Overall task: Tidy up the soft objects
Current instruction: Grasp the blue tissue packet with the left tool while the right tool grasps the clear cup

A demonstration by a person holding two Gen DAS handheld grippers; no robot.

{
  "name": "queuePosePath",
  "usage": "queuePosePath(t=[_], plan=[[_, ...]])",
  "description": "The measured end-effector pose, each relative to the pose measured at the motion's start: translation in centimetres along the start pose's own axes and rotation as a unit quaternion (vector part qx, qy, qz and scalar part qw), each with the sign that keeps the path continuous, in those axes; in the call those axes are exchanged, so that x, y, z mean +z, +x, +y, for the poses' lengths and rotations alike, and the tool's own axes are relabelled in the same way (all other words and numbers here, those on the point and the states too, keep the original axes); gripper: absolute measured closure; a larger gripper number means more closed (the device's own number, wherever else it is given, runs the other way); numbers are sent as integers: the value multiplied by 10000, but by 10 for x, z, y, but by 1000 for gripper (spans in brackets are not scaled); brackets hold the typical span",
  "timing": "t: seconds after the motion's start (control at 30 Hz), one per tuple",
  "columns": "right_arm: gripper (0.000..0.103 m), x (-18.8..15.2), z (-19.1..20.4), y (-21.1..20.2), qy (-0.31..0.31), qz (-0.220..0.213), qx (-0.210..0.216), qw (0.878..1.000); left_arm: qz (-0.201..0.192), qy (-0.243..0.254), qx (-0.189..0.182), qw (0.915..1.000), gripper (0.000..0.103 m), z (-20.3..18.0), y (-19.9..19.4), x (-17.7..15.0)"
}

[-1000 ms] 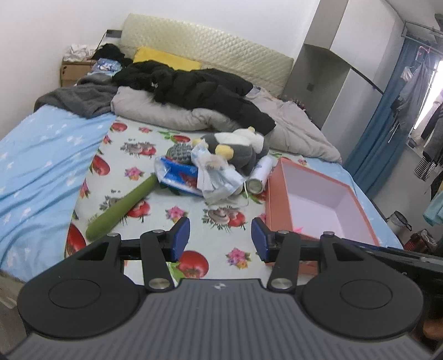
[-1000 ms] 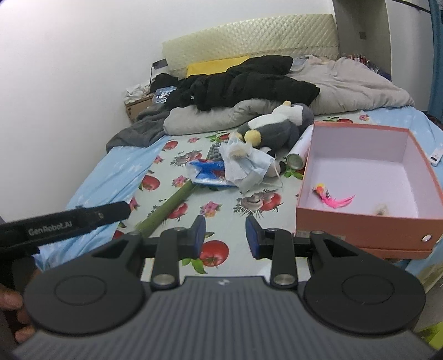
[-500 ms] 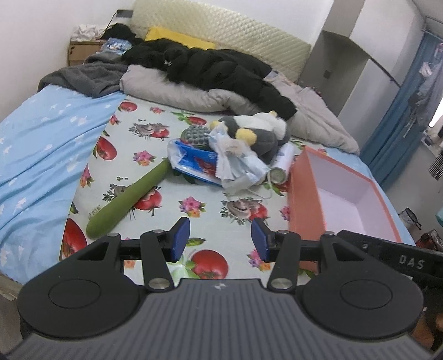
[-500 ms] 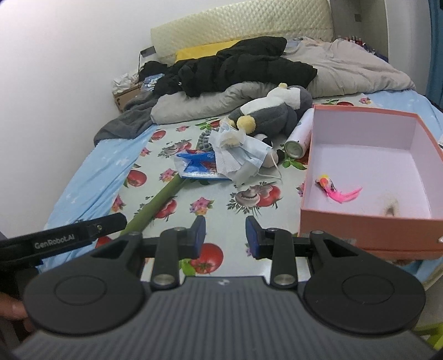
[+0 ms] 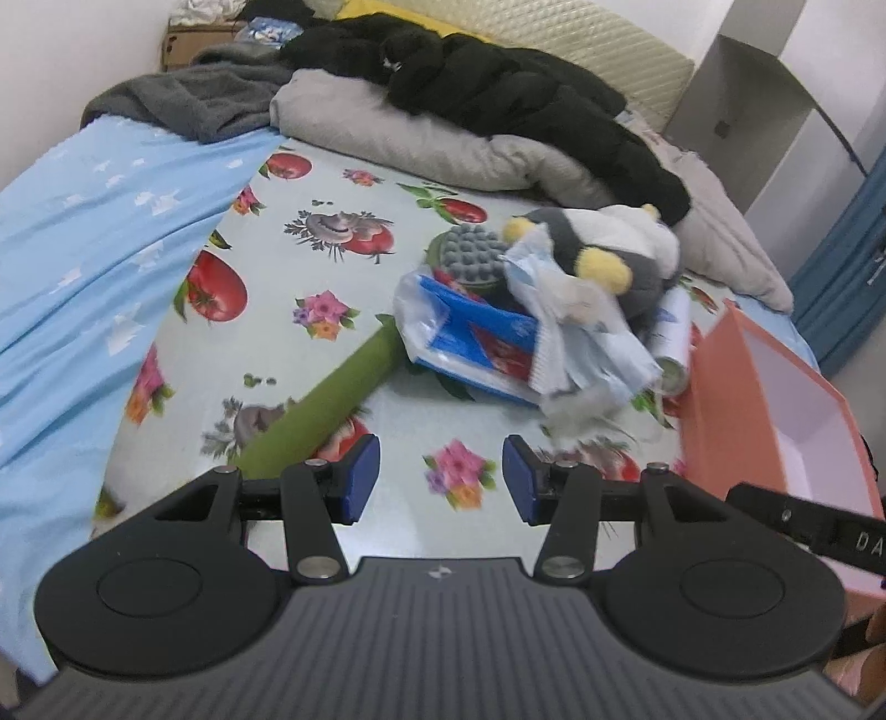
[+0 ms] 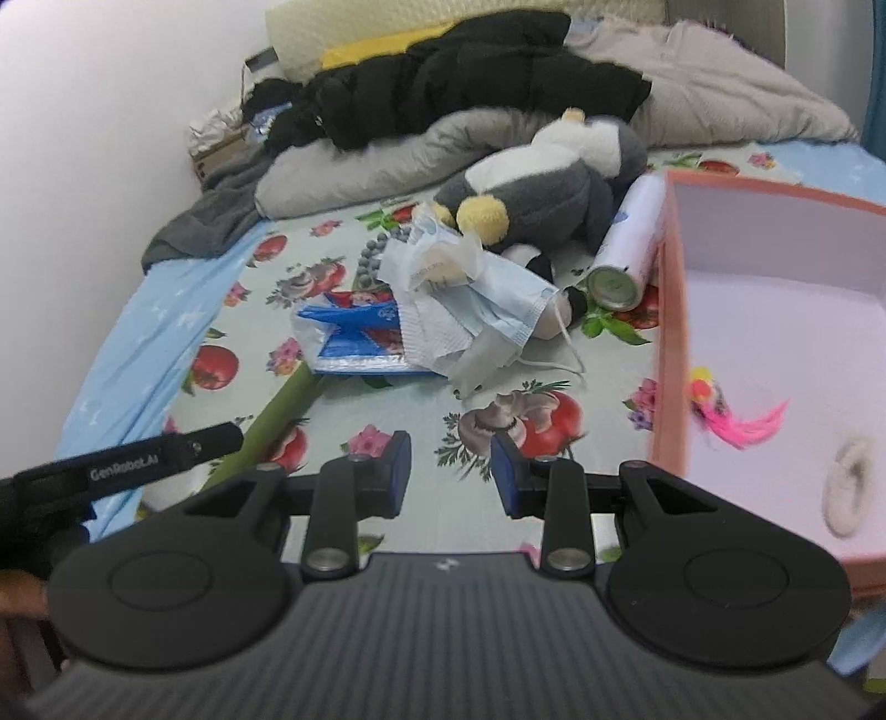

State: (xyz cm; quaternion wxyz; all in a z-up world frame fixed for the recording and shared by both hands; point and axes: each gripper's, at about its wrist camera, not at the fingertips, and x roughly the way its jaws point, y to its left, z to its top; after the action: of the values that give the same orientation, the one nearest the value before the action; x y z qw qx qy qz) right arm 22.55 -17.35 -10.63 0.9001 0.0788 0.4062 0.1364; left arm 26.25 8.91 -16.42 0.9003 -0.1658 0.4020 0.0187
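A pile lies mid-bed: a grey and white plush penguin (image 5: 609, 243) (image 6: 542, 188), crumpled face masks (image 5: 581, 343) (image 6: 470, 310), a blue plastic packet (image 5: 476, 338) (image 6: 354, 338), a grey bumpy ball (image 5: 473, 257), a white spray can (image 5: 675, 338) (image 6: 626, 249) and a long green roll (image 5: 326, 399) (image 6: 277, 415). An open pink box (image 5: 720, 410) (image 6: 670, 332) sits to the right, holding a pink feather toy (image 6: 731, 415) and a small cream piece (image 6: 847, 493). My left gripper (image 5: 441, 479) and right gripper (image 6: 450, 475) both stand open over the floral sheet, short of the pile, with nothing between their blue pads.
Black clothes (image 5: 498, 94) and a grey duvet (image 5: 421, 144) are heaped at the head of the bed. A blue blanket (image 5: 83, 232) covers the left side. A cardboard box (image 5: 194, 39) stands by the wall, and a blue curtain (image 5: 847, 249) hangs at right.
Both grippers have moved forward and down toward the pile, which now looks larger and nearer. The jaw gaps are unchanged.
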Motion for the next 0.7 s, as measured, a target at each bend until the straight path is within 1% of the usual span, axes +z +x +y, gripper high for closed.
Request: queuePosePath(t=[0.17, 0.37, 0.5, 0.6, 0.7], plan=[[68, 16, -4, 54, 138, 310, -9, 9994, 96, -51, 68, 9999, 48, 10, 52, 22], [68, 30, -14, 115, 562, 556, 9, 9969, 142, -54, -44, 9999, 48, 18, 104, 44], [68, 39, -24, 146, 877, 594, -29, 9944, 73, -6, -179, 9998, 48, 18, 125, 54], [67, 44, -29, 164, 1071, 567, -95, 9926, -77, -7, -168, 9998, 48, 18, 135, 59], [67, 44, -33, 181, 1244, 675, -134, 9898, 16, -69, -146, 9999, 48, 17, 146, 61]])
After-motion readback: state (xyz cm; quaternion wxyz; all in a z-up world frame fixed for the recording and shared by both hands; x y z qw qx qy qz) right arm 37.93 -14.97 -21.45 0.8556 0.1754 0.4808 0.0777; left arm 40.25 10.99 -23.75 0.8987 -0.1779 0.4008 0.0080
